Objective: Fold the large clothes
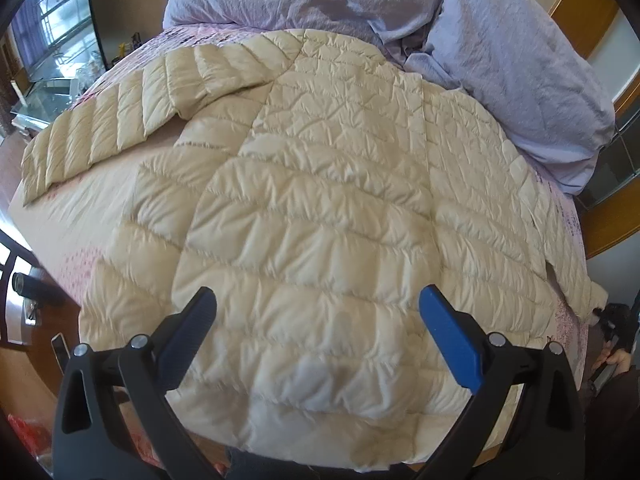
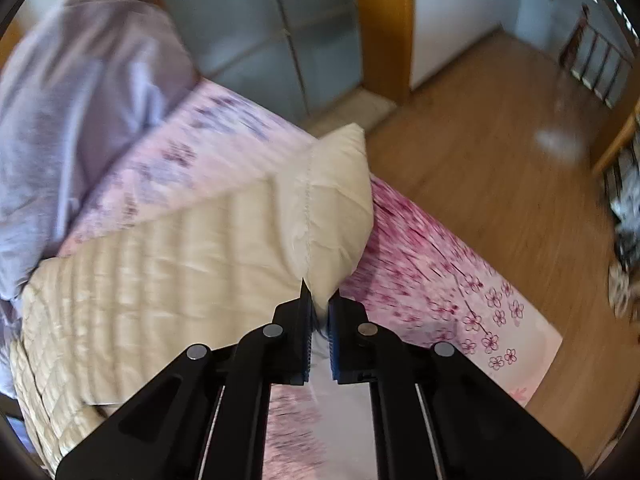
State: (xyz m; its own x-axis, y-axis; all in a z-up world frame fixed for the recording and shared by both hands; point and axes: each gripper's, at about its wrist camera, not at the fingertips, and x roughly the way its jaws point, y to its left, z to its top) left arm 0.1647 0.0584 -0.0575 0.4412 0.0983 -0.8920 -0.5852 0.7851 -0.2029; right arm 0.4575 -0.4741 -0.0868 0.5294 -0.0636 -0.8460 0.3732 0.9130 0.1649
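A cream quilted down jacket (image 1: 320,200) lies spread flat on the bed, one sleeve (image 1: 120,108) stretched out to the far left. My left gripper (image 1: 318,308) is open and empty, hovering above the jacket's near hem. In the right wrist view my right gripper (image 2: 319,300) is shut on the cuff end of the jacket's other sleeve (image 2: 332,200) and holds it lifted off the bed, beside the jacket body (image 2: 140,260).
The bed has a pink cherry-blossom sheet (image 2: 460,280). A crumpled lavender duvet (image 1: 500,60) lies at the bed's far side. Wooden floor (image 2: 500,140) lies beyond the bed's edge, with a wardrobe (image 2: 280,32) behind.
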